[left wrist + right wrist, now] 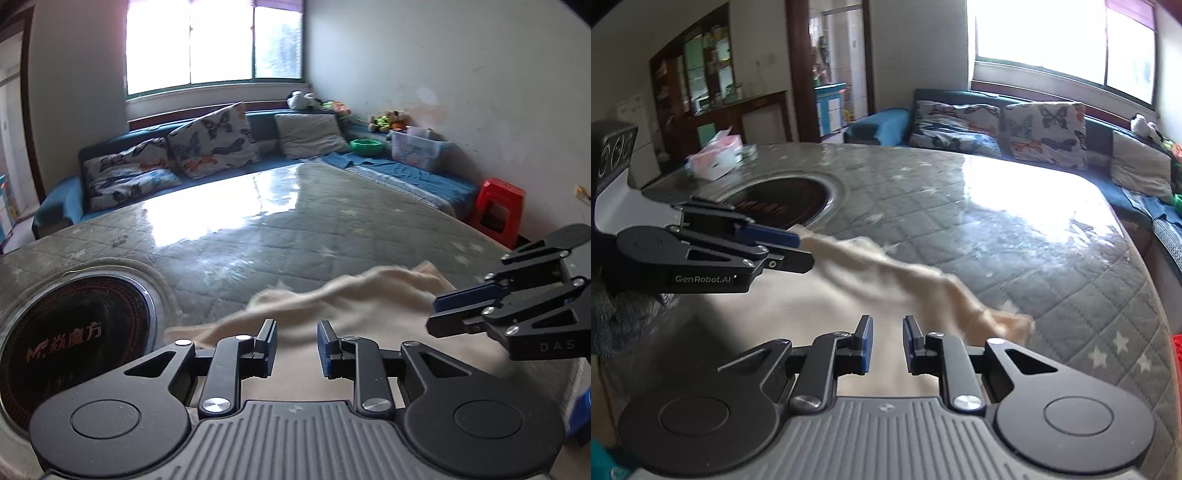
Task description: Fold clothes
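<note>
A cream-coloured garment (343, 306) lies bunched on the quilted grey table cover (258, 236), its far part motion-blurred. It also shows in the right wrist view (886, 273). My left gripper (296, 346) is open just above the garment's near part, nothing between its blue pads. It shows from the side in the right wrist view (801, 251), over the garment's left end. My right gripper (887, 341) is open above the cloth, empty. It shows from the side at the right of the left wrist view (434, 312).
A round black hotplate (74, 339) is set into the table at the left. A tissue pack (714, 155) lies at the far table edge. A blue sofa with butterfly cushions (207, 144) runs behind. A red stool (498, 210) stands right of the table.
</note>
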The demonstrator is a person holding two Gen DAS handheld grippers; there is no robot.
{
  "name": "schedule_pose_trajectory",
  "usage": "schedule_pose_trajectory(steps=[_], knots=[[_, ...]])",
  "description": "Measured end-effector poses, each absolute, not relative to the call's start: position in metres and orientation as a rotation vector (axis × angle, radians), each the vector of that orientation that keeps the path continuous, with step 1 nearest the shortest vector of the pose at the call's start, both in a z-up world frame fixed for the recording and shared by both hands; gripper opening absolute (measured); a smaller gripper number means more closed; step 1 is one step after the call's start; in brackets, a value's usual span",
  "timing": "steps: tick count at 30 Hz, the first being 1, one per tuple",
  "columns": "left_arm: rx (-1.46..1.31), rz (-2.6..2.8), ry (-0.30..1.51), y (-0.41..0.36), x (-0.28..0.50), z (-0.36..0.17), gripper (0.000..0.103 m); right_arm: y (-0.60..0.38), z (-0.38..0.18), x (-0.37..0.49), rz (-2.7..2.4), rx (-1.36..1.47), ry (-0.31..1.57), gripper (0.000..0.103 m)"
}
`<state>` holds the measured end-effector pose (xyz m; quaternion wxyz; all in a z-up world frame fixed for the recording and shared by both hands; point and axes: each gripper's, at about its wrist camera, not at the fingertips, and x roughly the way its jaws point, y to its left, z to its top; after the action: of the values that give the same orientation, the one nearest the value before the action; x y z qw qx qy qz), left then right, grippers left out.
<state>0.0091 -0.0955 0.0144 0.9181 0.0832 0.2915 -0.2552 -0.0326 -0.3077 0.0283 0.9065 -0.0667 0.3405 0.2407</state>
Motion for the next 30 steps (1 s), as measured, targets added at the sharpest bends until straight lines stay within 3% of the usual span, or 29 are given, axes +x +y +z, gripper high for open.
schedule_pose_trajectory(steps=[11,30], knots=[[0.18,-0.5,0.622,-0.09,-0.028,-0.01,0.027,-0.304,0.014,-0.081,0.511,-0.186,0.69,0.017],[0.1,-0.441,0.646,-0.068,0.004,-0.004,0.032,-0.337,0.017,-0.044,0.436,-0.076,0.706,0.016]])
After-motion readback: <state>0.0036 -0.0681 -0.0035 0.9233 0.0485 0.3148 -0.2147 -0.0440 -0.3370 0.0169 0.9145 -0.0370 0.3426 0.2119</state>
